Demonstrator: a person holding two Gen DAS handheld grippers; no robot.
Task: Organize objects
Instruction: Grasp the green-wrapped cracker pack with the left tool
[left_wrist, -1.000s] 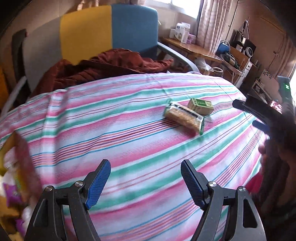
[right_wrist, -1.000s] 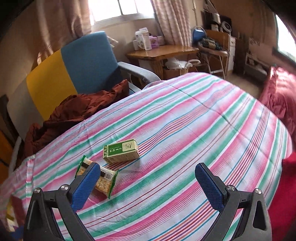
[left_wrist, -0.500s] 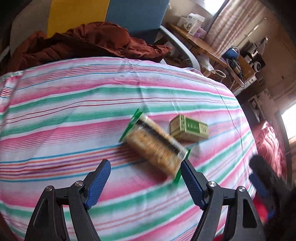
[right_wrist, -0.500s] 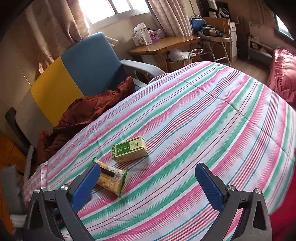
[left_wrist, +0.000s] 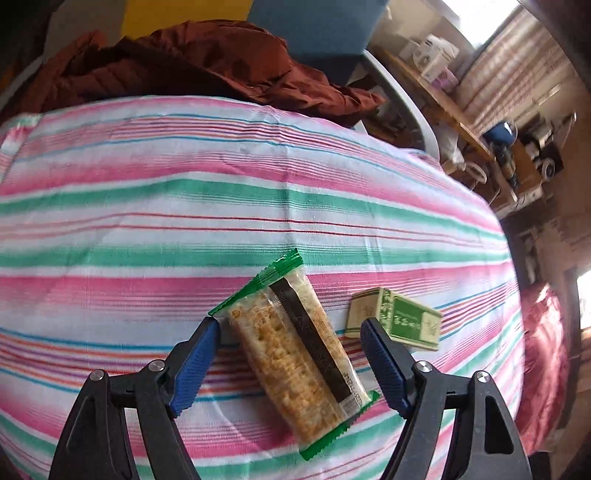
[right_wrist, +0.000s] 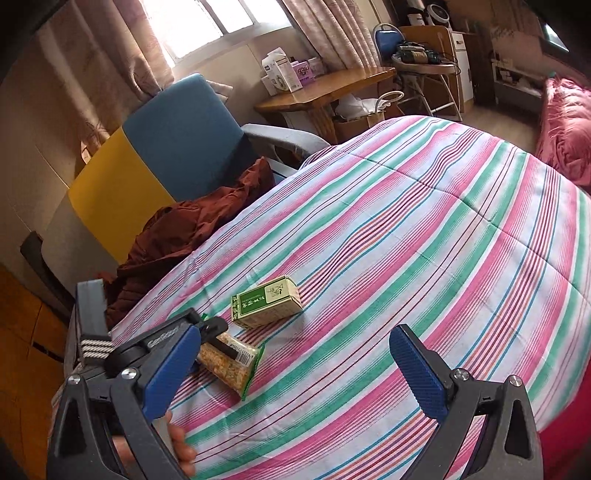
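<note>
In the left wrist view, the left gripper (left_wrist: 290, 360) stands wide open at the bottom of the frame, its blue pads on either side of a cracker packet (left_wrist: 295, 356) that lies slantwise at lower centre on the striped bedcover (left_wrist: 184, 206). Neither pad touches the wrapper yet. Just right of it sits a small green box (left_wrist: 397, 323), near the right pad. The packet looks light, its film slick and crinkly, the crackers inside brittle; a gentle pinch across the long sides at mid-length seems safest, not the flimsy green end seals.

In the right wrist view, the right gripper (right_wrist: 295, 373) is also spread wide and empty at lower centre. At lower left the left gripper (right_wrist: 207, 328) hovers over the cracker packet (right_wrist: 231, 365), with the green box (right_wrist: 266, 302) just above it in the frame. A hand (right_wrist: 177, 446) shows at the bottom left.
</note>
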